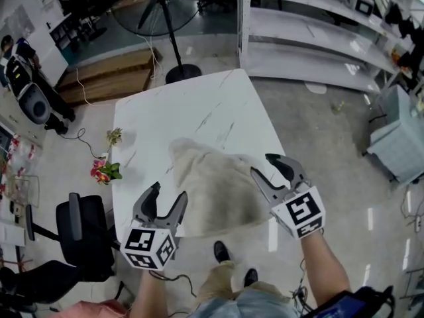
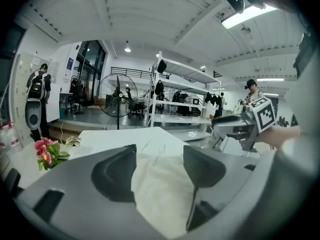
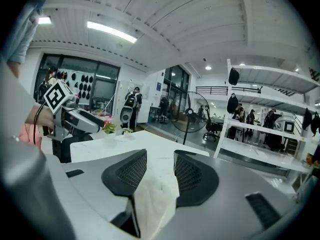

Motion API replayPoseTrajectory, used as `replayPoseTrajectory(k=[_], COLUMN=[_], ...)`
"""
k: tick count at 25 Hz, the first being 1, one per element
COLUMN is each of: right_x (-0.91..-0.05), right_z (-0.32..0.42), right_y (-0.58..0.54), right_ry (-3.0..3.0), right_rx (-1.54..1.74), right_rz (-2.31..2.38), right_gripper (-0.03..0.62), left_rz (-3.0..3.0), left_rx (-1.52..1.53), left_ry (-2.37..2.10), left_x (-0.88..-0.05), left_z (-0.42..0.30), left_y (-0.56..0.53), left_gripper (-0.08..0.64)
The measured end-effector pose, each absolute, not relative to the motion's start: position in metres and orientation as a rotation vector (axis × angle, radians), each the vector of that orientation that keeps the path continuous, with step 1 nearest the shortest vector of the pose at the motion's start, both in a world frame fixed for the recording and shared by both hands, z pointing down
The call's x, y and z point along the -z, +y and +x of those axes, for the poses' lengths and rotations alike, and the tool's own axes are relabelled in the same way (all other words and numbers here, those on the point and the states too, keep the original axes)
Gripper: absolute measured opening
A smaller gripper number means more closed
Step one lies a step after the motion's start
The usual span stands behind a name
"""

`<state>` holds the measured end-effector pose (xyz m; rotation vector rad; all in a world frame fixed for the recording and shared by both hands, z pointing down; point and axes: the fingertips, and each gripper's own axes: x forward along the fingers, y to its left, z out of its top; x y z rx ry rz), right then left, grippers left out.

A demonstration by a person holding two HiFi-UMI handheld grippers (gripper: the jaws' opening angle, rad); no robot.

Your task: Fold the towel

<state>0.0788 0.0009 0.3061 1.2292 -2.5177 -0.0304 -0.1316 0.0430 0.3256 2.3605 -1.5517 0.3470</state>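
A beige towel (image 1: 215,187) is lying rumpled on the near half of a white marble table (image 1: 199,105), with its near edge reaching the table's front edge. The person is holding the left gripper (image 1: 170,191) just beside the towel's near left corner and the right gripper (image 1: 261,163) at the towel's right edge.

In the left gripper view, the left gripper (image 2: 159,149) is keeping its fingers wide apart. The towel (image 2: 160,184) is showing in the gap between them, and neither pad is pressing on it.

In the right gripper view, the right gripper (image 3: 160,154) is also holding its fingers apart, though less widely. A fold of the towel (image 3: 155,199) is standing between them and brushing their inner faces low down, but it is not being clamped.

A small bunch of flowers (image 1: 105,169) is sitting at the table's left edge. A standing fan (image 1: 162,18) and white shelves (image 1: 311,32) are standing beyond the table's far end.
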Motion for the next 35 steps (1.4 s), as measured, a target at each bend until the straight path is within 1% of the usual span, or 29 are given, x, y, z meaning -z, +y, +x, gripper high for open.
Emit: replayPoseTrajectory(k=[7, 11, 19, 23, 26, 29, 30, 35], right_x=[-0.292, -0.308, -0.437, -0.491, -0.505, -0.507, -0.505, -0.476], right_z=[0.067, 0.066, 0.05, 0.044, 0.042, 0.038, 0.037, 0.035], right_y=[-0.06, -0.083, -0.101, -0.086, -0.086, -0.088, -0.089, -0.096], right_ry=[-2.509, -2.507, -2.45, -2.367, -2.333, -2.327, -2.326, -2.358], right_rx=[0.05, 0.0, -0.279, -0.397, -0.408, -0.41, -0.406, -0.344], right_rz=[1.263, 1.242, 0.986, 0.834, 0.801, 0.774, 0.768, 0.795], right_gripper=[0.181, 0.181, 0.181, 0.179, 0.149, 0.068, 0.054, 0.046], left_rz=[2.393, 2.386, 2.238, 2.162, 2.148, 2.151, 2.152, 2.167], left_rx=[-0.394, -0.415, -0.512, -0.531, -0.524, -0.523, -0.521, -0.492], left_ry=[-1.525, -1.495, -1.394, -1.367, -1.368, -1.371, -1.374, -1.414], left_x=[-0.318, -0.331, -0.438, -0.472, -0.48, -0.481, -0.479, -0.456], left_z=[-0.148, -0.145, -0.125, -0.122, -0.122, -0.124, -0.124, -0.124], left_y=[-0.022, -0.047, -0.081, -0.078, -0.082, -0.086, -0.086, -0.09], left_gripper=[0.298, 0.298, 0.297, 0.296, 0.296, 0.296, 0.296, 0.295])
